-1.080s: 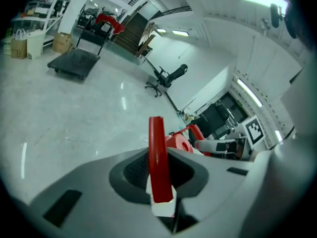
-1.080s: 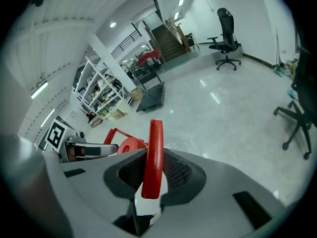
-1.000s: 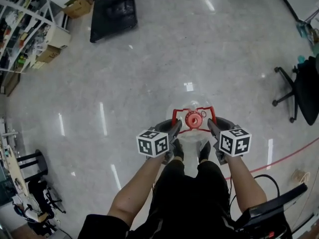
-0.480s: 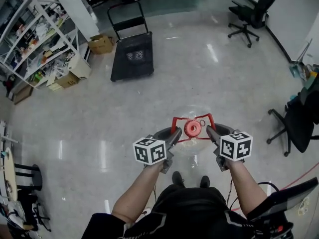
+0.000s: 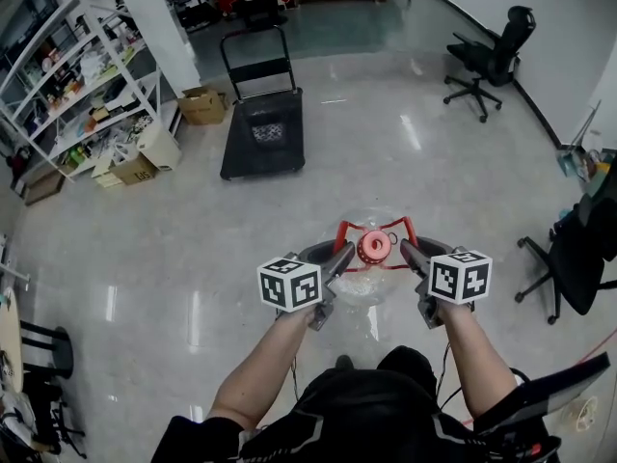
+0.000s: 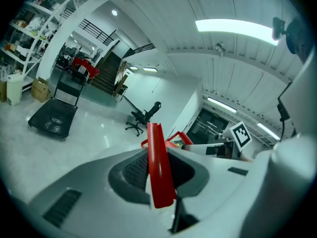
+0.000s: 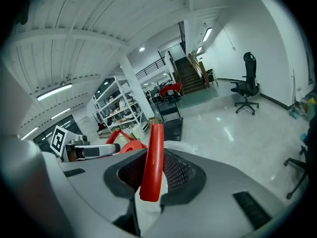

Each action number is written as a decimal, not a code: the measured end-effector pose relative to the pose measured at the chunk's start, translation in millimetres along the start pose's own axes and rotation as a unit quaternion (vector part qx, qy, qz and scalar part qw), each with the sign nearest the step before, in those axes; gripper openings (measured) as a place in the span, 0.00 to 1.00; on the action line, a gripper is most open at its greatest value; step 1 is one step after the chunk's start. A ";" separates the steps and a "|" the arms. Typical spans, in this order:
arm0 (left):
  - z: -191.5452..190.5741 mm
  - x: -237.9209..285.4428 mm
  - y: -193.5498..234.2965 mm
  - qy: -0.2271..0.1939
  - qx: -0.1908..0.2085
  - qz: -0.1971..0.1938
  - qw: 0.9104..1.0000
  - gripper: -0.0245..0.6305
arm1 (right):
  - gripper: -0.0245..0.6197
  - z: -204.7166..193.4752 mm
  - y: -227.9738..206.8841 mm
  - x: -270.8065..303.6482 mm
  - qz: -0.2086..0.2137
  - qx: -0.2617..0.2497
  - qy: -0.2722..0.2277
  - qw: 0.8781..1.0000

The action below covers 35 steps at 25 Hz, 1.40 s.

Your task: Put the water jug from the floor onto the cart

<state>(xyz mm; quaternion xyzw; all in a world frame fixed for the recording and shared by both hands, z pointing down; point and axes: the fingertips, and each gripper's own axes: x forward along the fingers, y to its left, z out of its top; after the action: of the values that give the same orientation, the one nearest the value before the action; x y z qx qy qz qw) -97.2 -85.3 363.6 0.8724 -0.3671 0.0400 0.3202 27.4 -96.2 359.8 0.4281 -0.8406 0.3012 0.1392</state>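
A clear water jug [image 5: 364, 285] with a red cap [image 5: 374, 248] hangs above the floor in front of me. Its red handle [image 5: 348, 231] is clamped on both sides. My left gripper [image 5: 339, 256] is shut on the handle's left bar [image 6: 159, 167]. Its jaws have just eased a little wider, the bar still pressed between them. My right gripper [image 5: 409, 252] is shut on the right bar [image 7: 152, 160]. The black platform cart [image 5: 264, 135] stands far ahead to the left, its push handle upright at the far end. It also shows as cart [image 6: 52, 120] and cart [image 7: 173, 128].
White shelves [image 5: 82, 85] full of clutter and cardboard boxes [image 5: 204, 104] line the left wall. An office chair [image 5: 490, 54] stands at the far right, another chair [image 5: 578, 249] nearer on the right. Glossy floor [image 5: 174, 249] lies between me and the cart.
Both grippers have lifted the jug well up off the floor. My head has tilted up, so the cart now sits lower in view, nearer the middle.
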 end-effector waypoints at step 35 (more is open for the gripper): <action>293.0 194.0 265.8 -0.080 -0.032 0.068 0.994 0.15 | 0.17 309.1 -113.8 333.8 0.113 -0.068 0.014 0.991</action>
<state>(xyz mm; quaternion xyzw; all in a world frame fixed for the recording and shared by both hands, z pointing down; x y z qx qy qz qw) -181.6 -516.6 331.4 0.8355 -0.4507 -0.0201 0.3137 -72.3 -553.2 327.0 0.3156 -0.9001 0.2631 0.1448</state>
